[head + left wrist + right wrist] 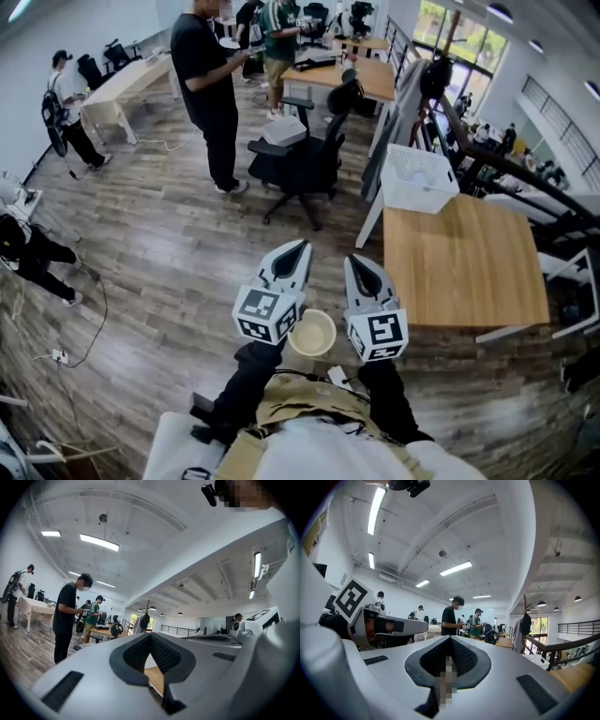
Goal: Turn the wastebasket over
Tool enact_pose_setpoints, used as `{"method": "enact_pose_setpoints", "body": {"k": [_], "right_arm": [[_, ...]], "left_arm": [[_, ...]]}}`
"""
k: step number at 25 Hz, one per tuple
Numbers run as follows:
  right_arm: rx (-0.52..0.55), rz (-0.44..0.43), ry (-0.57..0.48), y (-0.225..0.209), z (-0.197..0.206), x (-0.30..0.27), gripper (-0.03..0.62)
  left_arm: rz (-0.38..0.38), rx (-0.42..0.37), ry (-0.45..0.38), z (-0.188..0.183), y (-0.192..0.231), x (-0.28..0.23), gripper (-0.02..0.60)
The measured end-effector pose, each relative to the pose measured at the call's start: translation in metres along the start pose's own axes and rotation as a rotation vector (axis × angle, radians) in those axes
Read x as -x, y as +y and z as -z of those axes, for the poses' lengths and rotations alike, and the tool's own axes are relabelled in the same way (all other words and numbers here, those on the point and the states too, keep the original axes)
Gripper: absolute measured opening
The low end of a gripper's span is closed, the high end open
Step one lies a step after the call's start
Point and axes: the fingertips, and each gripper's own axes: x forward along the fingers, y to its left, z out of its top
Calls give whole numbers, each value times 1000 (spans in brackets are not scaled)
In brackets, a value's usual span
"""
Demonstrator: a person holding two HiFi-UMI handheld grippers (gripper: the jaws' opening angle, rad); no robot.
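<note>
The cream wastebasket (312, 333) is seen mouth-up on the wooden floor (169, 272), low between both grippers. The left gripper (298, 247) and the right gripper (355, 262) are held with jaws closed together, nothing gripped. A wooden worktop (459, 262) is seen to the right.

Cream wastebasket (311, 334), grey left gripper (300, 247) and right gripper (354, 261) bearing black-and-white square markers, light-brown wood-grain table (459, 267), white basket (418, 180).
</note>
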Motion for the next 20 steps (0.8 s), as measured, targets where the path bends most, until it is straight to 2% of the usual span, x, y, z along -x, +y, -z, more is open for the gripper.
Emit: {"method": "enact_pose_setpoints", "body": {"k": [20], "right_arm": [[-41,29,-23,-7,-9,16,20]], "left_arm": [[12,-9,-2,-1,-13,5,2]]}}
